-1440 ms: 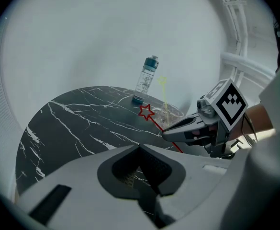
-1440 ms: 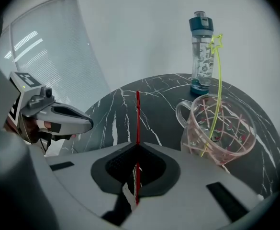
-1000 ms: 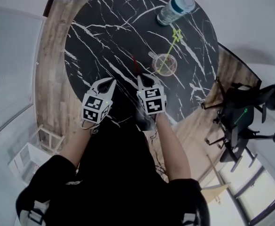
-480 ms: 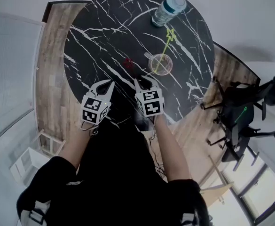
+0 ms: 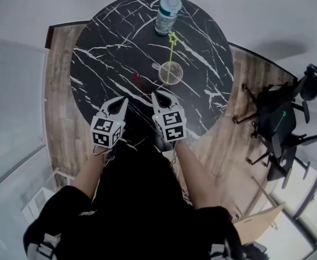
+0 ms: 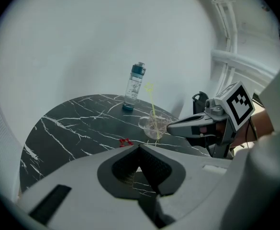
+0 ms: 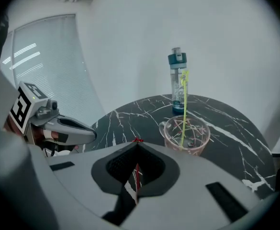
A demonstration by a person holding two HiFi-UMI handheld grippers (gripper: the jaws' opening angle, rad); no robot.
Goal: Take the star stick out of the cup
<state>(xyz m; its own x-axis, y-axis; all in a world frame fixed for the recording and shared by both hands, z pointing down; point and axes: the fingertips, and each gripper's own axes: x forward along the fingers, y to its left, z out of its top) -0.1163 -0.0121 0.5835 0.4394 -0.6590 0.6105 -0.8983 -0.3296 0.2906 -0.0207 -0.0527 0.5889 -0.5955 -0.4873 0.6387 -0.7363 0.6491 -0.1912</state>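
A thin yellow-green star stick point(image 5: 170, 56) stands tilted in a clear cup point(image 5: 170, 73) near the middle of the round black marble table point(image 5: 107, 47), star end up. Several thin sticks lie in the cup's bottom point(image 7: 186, 137). My right gripper point(image 5: 156, 94) hovers just short of the cup, shut and empty. The left gripper point(image 5: 123, 99) is level with it to the left, also shut and empty. In the right gripper view the stick point(image 7: 183, 107) rises ahead and right of the jaw tips point(image 7: 137, 144). In the left gripper view the cup point(image 6: 152, 127) sits beyond the closed tips point(image 6: 140, 147).
A small red star stick point(image 5: 138, 77) lies on the table left of the cup, just beyond the right gripper's tips. A clear water bottle with a teal cap point(image 5: 167, 14) stands behind the cup. A black chair point(image 5: 277, 126) is on the wooden floor at right.
Both grippers have lifted a little higher above the table's near edge, the right one more. The cup, yellow stick, red stick and bottle stay where they were.
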